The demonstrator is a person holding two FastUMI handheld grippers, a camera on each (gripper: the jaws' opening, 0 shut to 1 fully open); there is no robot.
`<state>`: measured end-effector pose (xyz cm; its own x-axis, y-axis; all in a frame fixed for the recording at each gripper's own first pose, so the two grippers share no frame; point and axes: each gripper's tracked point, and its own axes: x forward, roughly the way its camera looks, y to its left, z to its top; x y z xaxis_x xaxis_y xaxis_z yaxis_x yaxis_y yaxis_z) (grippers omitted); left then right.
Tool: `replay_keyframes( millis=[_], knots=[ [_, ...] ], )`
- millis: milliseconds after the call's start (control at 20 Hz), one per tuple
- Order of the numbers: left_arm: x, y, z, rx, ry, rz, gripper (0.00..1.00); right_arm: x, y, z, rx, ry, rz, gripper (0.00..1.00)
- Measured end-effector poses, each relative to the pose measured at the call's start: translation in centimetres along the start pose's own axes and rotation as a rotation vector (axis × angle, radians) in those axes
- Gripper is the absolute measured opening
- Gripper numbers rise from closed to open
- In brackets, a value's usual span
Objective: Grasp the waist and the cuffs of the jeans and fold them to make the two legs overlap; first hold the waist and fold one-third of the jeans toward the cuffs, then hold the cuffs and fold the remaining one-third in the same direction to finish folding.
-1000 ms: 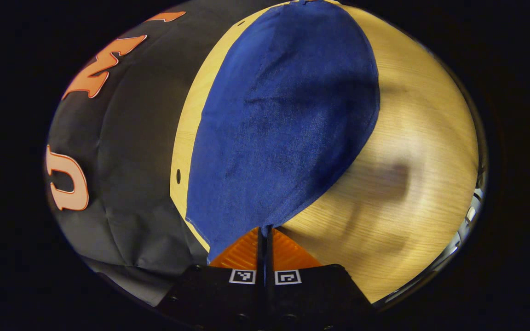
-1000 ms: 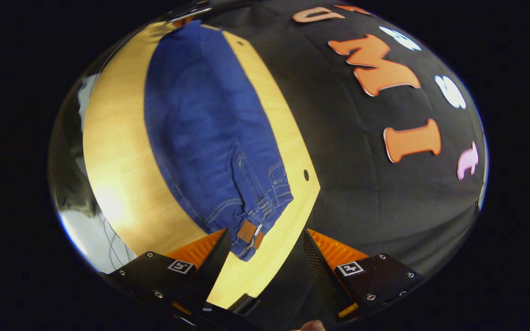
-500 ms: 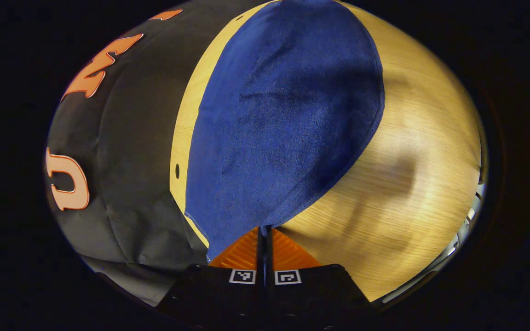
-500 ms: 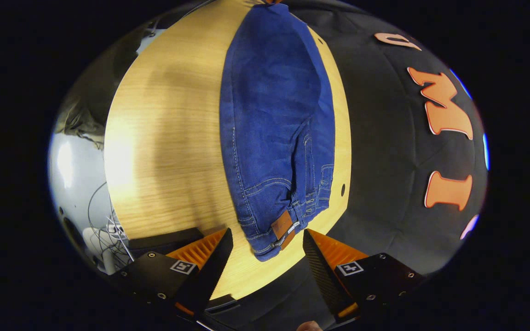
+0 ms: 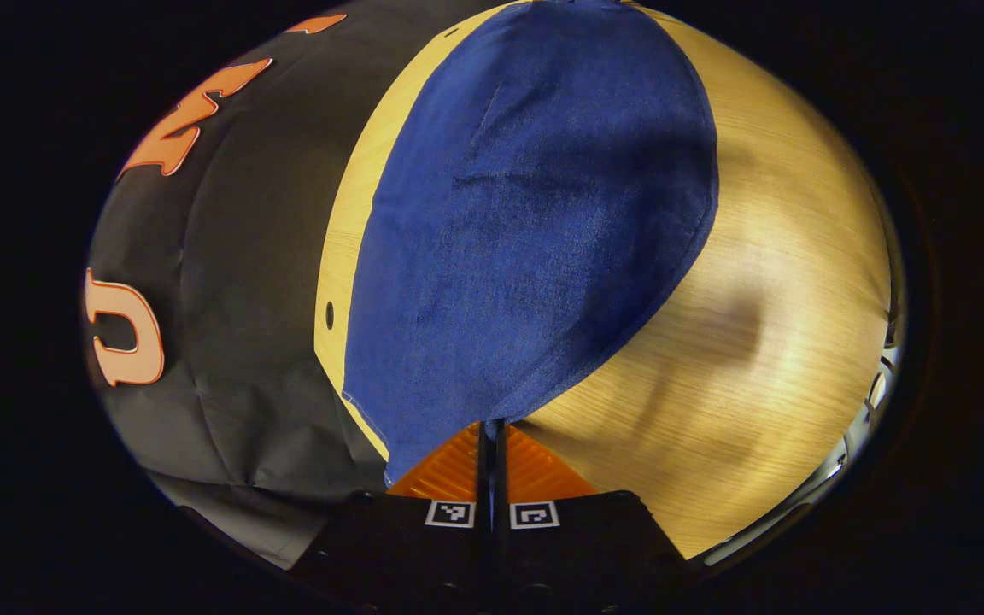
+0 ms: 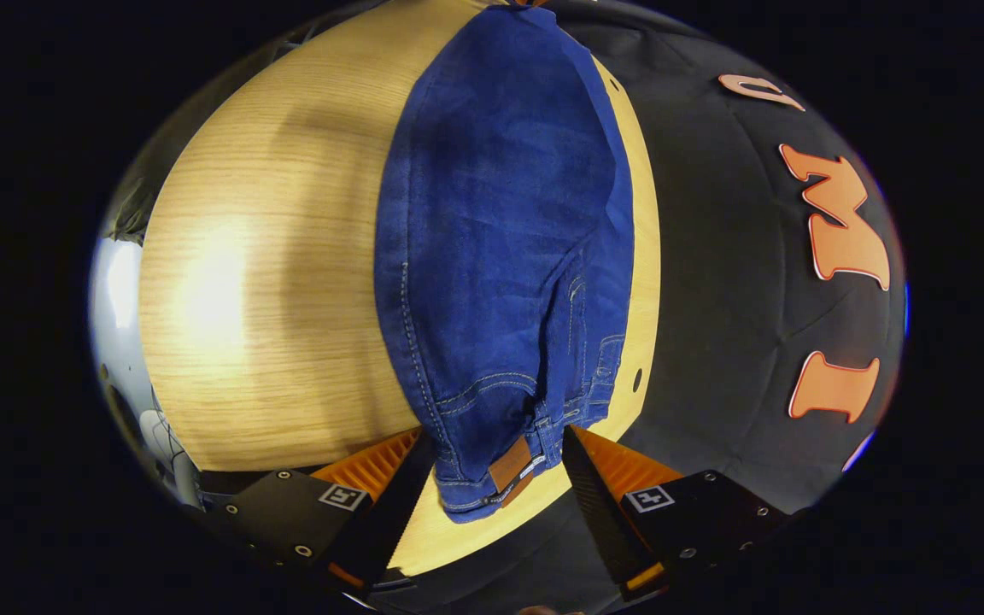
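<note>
jeans (image 6: 500, 256) lie lengthwise on the surface (image 6: 270, 299), legs already overlapped, near its far edge by the black cloth wall (image 6: 740, 342). left tool (image 5: 489, 427) clamped tight, cuff-end denim (image 5: 526, 239) running into its fingers (looks pinched, both fingers on it). right tool (image 6: 496, 453) spread wide, fingers either side of the waist (image 6: 492, 461) with its tan patch (image 6: 511, 465), not yet gripping.

risks: right tool closing on only the top layer or the patch corner, so the waist sags and the legs slide apart; a pull from the left tool would skew the stack.

around: small hole in the surface (image 6: 636, 379) beside the waist; cables off the near edge. nothing blocks the fold path.
</note>
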<state>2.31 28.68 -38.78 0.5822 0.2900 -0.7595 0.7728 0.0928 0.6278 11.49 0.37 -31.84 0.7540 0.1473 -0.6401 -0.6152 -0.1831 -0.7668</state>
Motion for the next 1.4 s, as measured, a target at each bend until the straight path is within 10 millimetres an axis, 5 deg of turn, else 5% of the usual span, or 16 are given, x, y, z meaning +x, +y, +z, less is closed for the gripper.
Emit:
replay_keyframes(
  millis=[100, 350, 550, 1000, 1400],
  knots=[
    [-0.1, 0.0, 0.0, -0.007, -0.001, -0.003, 0.01, 0.5, 0.6, 0.0, -0.015, -0.006, 0.046, 0.9],
    [0.0, 0.0, 0.0, -0.014, -0.006, -0.009, 0.01, 0.3, 2.5, 0.2, -0.099, 0.007, 0.098, 0.33],
    [0.0, 0.0, 0.1, -0.014, -0.014, -0.003, 0.01, 0.8, 2.7, -0.2, -0.025, 0.043, 0.162, 0.05],
    [-0.4, 0.3, 1.0, -0.08, -0.007, -0.059, 0.01, -0.4, 1.7, -0.2, 0.092, 0.028, 0.234, 0.05],
    [-1.7, 0.4, 3.4, -0.062, -0.04, -0.257, 0.01, -3.0, -2.0, -0.6, 0.169, 0.053, 0.334, 0.05]
  ],
)
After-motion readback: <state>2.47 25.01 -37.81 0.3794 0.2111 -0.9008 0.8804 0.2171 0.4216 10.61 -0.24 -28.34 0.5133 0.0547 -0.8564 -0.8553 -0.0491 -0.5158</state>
